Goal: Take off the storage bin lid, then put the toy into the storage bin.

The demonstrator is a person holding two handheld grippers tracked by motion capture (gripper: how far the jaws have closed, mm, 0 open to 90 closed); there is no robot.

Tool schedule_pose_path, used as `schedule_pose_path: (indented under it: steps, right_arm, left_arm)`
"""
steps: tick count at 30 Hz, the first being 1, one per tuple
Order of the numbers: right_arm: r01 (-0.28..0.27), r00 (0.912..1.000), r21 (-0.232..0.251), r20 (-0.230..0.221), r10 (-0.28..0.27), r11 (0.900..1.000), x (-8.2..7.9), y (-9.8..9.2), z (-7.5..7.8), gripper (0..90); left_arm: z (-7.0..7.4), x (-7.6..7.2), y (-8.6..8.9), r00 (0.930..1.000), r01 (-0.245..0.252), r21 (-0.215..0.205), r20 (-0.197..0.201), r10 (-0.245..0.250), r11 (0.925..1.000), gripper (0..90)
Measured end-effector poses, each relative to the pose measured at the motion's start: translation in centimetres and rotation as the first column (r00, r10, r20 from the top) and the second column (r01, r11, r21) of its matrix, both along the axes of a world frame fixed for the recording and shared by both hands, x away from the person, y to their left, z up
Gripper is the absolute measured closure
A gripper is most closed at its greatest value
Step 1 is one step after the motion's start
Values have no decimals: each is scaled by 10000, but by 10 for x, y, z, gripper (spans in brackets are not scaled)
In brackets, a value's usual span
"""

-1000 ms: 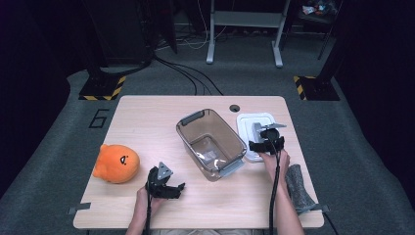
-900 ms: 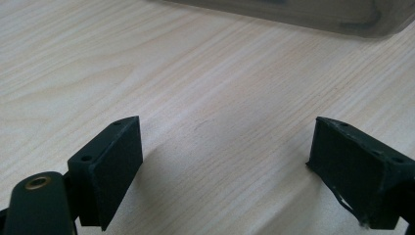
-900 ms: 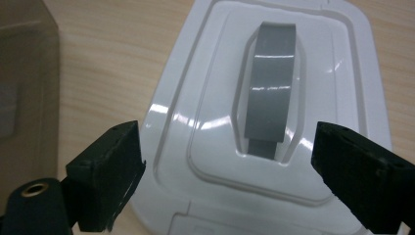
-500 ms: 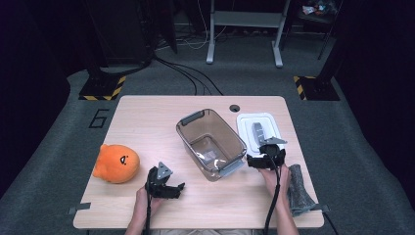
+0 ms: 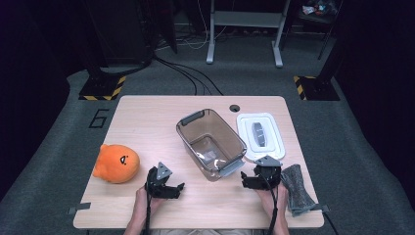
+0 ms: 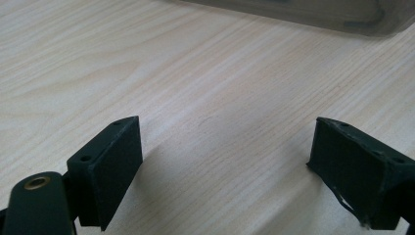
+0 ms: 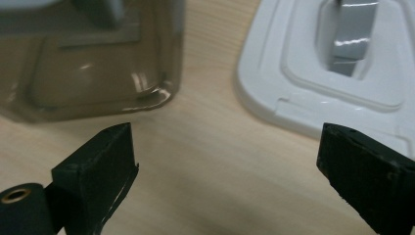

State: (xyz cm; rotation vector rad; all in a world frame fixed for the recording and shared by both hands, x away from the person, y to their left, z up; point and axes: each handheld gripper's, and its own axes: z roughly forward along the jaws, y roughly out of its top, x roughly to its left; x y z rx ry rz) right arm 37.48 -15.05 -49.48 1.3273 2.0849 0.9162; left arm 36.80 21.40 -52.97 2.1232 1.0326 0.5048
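Your right gripper (image 5: 247, 182) and left gripper (image 5: 172, 190) are both wide and empty; reach carelessly and the right could knock the container (image 5: 210, 142) or lid (image 5: 259, 136), centre frame.

Digit "6" (image 5: 99, 118) marked in dark on grey floor mat, left of wooden table (image 5: 147, 122). No other readable text.

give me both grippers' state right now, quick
left gripper: open, holding nothing, bare table between its jaws
right gripper: open, holding nothing
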Motion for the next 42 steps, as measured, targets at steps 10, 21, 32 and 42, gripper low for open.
schedule_pose_path:
  steps: [10,21,32,42]
  right_arm:
    - [-442,9990,-18,18,442,9990,-23,9,-16,60]
    - [-643,9975,52,-277,645,9979,-28,7,-31,49]
    - [-617,9971,32,-438,618,9981,-26,9,-35,32]
    - [-744,9935,258,-841,764,9969,-24,7,-36,0]
  left_arm:
    - [1,-4,5,10000,-52,-50,10,53,10000,117]
    - [23,-17,18,9999,-62,-429,139,68,9991,117]
    - [55,-23,44,9960,-642,-401,594,665,9971,116]
    - [83,-27,82,9773,-1738,-431,1157,1777,9838,116]
